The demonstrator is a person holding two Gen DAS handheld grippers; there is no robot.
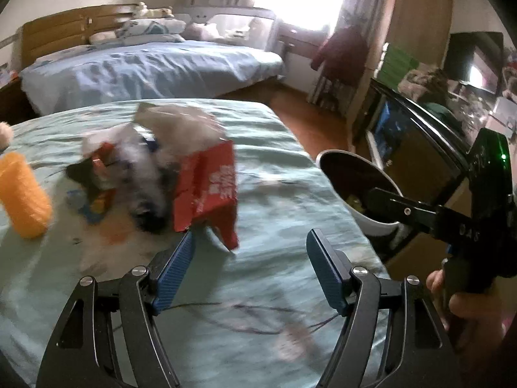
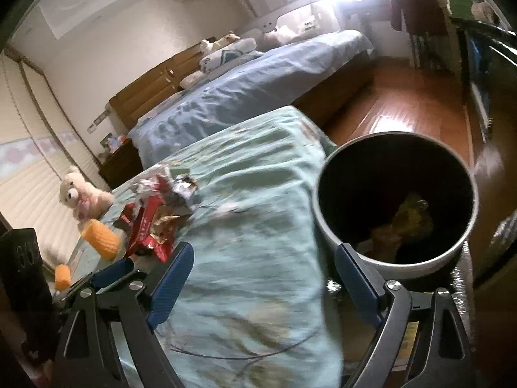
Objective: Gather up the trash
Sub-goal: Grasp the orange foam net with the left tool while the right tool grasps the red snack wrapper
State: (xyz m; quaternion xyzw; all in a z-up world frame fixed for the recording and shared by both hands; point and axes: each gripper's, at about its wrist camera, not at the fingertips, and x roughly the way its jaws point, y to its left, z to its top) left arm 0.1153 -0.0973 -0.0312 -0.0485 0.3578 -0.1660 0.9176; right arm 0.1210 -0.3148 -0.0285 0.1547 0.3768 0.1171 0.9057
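A blurred pile of trash (image 1: 181,174) lies on the pale green bedspread (image 1: 284,168): a red wrapper (image 1: 206,190) and crumpled silvery wrappers. My left gripper (image 1: 250,236) is open just short of it, the red wrapper's lower corner near its left fingertip and nothing between the pads. A white bin (image 2: 326,226) with a dark inside stands at the bed's right edge, with yellowish trash (image 2: 410,216) at its bottom. My right gripper (image 2: 264,249) is open and empty, its right finger in front of the bin's rim. The pile (image 2: 155,216) shows to its left.
An orange cylinder (image 1: 22,197) stands left of the pile, and a teddy bear (image 2: 80,194) sits behind it. A second bed with a blue cover (image 1: 145,68) is beyond. Wooden floor (image 2: 404,103) and dark furniture (image 1: 420,161) lie right of the bin.
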